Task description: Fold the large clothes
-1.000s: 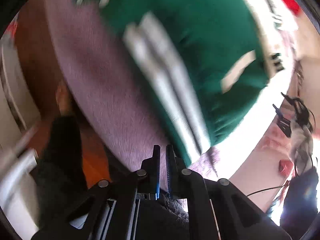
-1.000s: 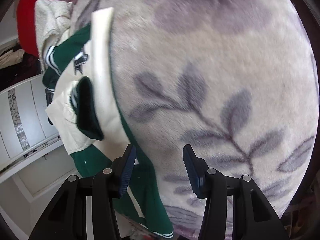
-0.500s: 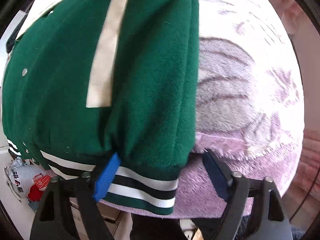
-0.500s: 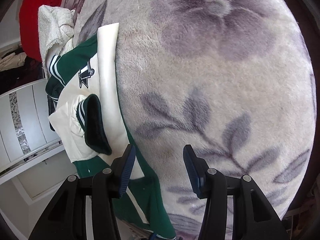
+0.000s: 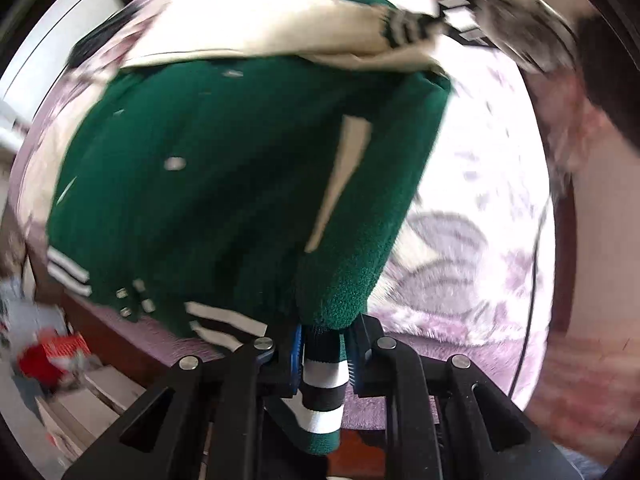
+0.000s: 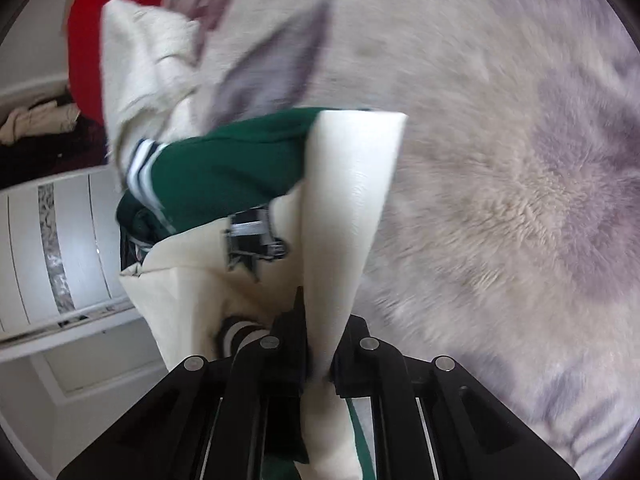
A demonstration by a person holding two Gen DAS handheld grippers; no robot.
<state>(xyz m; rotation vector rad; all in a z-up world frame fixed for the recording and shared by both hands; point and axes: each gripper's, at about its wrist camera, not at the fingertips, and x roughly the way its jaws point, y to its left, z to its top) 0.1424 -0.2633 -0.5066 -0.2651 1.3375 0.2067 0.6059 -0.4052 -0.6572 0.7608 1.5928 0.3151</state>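
Floral blanket (image 6: 500, 200) under green jacket (image 5: 224, 184), both jaws clamped.

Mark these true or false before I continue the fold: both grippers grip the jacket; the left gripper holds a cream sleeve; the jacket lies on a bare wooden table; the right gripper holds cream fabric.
1. Both grippers grip the jacket. True.
2. The left gripper holds a cream sleeve. False: it pinches the green striped hem.
3. The jacket lies on a bare wooden table. False: it lies on a fluffy floral blanket.
4. The right gripper holds cream fabric. True: a cream sleeve is clamped in it.
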